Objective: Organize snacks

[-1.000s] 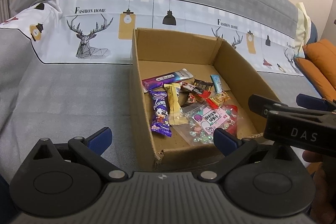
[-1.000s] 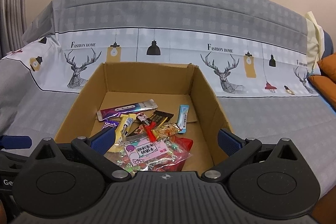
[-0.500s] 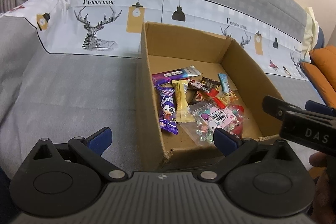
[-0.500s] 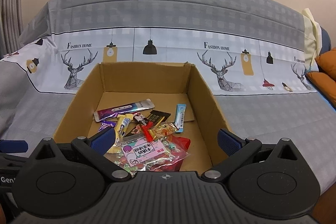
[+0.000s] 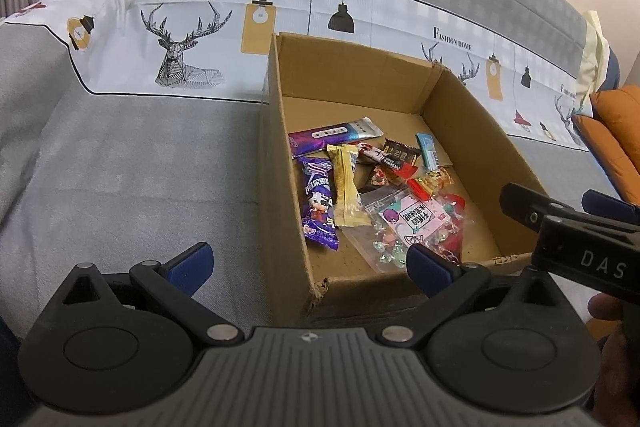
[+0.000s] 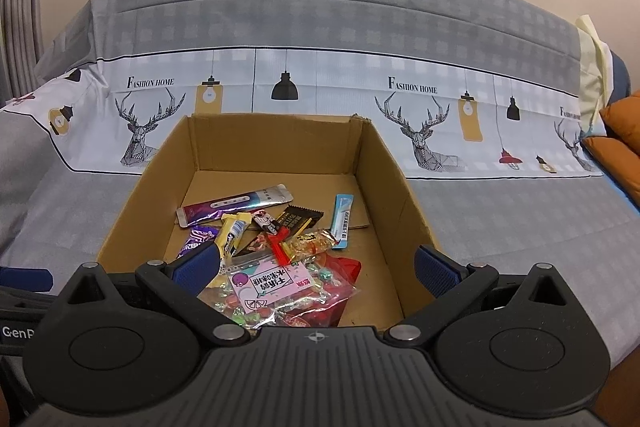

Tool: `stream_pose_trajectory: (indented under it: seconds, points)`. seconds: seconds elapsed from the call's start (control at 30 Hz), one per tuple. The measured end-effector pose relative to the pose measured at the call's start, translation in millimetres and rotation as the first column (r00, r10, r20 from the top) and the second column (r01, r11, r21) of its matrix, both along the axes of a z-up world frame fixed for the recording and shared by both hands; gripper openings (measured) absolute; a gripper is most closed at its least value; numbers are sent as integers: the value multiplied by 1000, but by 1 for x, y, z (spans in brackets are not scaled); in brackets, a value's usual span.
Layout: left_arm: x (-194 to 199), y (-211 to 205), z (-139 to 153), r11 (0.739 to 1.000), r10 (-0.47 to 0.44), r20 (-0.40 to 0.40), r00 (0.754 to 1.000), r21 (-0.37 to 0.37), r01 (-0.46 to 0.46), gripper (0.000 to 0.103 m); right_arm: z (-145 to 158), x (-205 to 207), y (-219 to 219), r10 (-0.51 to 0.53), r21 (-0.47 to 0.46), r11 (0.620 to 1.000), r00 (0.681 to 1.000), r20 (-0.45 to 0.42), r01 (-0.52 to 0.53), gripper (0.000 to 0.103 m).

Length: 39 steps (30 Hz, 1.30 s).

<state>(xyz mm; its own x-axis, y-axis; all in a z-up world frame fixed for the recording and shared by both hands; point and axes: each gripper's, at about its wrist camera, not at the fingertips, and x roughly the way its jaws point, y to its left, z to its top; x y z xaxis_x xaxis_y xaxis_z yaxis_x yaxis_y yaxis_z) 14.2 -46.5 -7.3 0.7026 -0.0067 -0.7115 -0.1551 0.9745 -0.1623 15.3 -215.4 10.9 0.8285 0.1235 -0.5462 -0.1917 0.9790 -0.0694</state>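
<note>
While both claws gape empty, only left view shows purple snack (image 5: 319,203) whole, right claw (image 5: 568,211) intruding.

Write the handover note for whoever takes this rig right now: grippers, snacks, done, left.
Left gripper: jaws open, empty, near the brown cardboard box's left wall.
Right gripper: jaws open, empty, at the box's near edge above the clear candy bag with pink label.
All visible snacks lie jumbled inside the box, including the purple cartoon wrapper, yellow bar and light blue stick.
Done: snacks boxed.
Left: possibly tidying; I cannot tell.
</note>
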Motion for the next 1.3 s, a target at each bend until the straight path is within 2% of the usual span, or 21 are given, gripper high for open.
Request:
stream_pose_trajectory:
  seconds: [1.3]
  points:
    - [2,-8,-1,1000,-13,-8,1000,-9,13,103,-1,0,-3,-3,2,1000,1000,0,3,103]
